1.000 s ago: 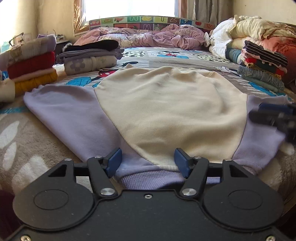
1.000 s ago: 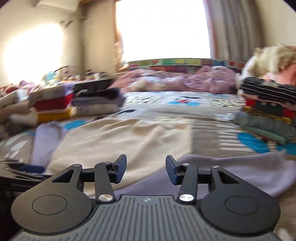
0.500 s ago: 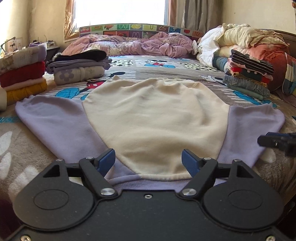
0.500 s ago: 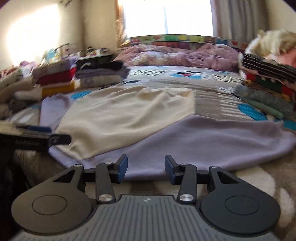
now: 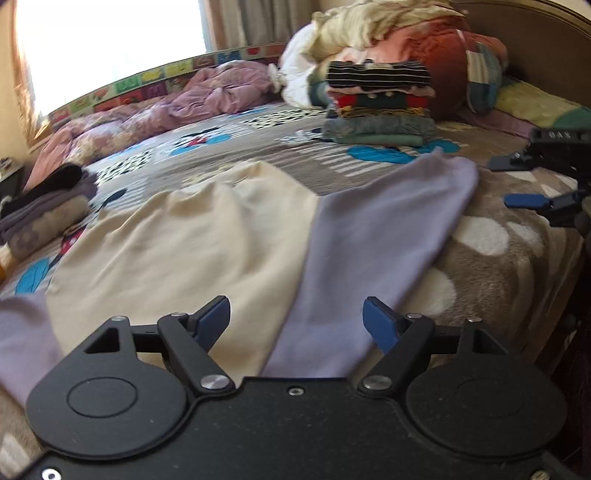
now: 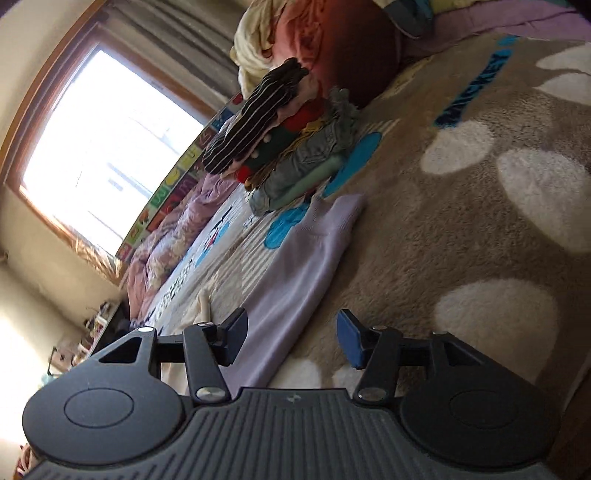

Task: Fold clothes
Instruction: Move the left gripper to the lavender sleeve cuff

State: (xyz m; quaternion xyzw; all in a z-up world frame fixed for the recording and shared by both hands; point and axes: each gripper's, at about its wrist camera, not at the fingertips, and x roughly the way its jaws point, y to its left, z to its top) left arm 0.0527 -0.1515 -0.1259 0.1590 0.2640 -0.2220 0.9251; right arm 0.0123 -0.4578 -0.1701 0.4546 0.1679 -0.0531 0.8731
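1. What's moved: a second ago the left gripper (image 5: 296, 319) sat square over the sweatshirt's bottom hem. Now it's slid over toward the garment's right side, so the seam between cream body and lilac sleeve runs right between its fingers (image 5: 212, 321). The right gripper (image 6: 291, 338) has rolled hard sideways (its whole view is tilted) and dropped in beside the right sleeve. Its fingers have just been opening; the left ones opened a bit earlier.

2. Fingers: both pairs are spread, and neither one is pinching cloth. In the right wrist view the sleeve edge lies in the gap, but the pads aren't pressing on it.

3. The sweatshirt (image 5: 192, 236) is spread flat on the bed (image 5: 498, 280), both sleeves out. The right sleeve (image 5: 373, 236) stretches toward the bed's edge, with the right gripper (image 5: 539, 181) hovering just past its cuff in the left wrist view.

4. Progress on this piece: honestly, basically zero folds yet. It's laid out and smoothed, that's it. My guess is the right sleeve gets folded in first.

5. Bigger picture: there's a folded stack (image 5: 380, 107) further up the bed and another folded pile (image 5: 44, 210) on the left, so earlier items look done. An unfolded heap (image 5: 373, 33) sits behind the stack, so plenty's left.
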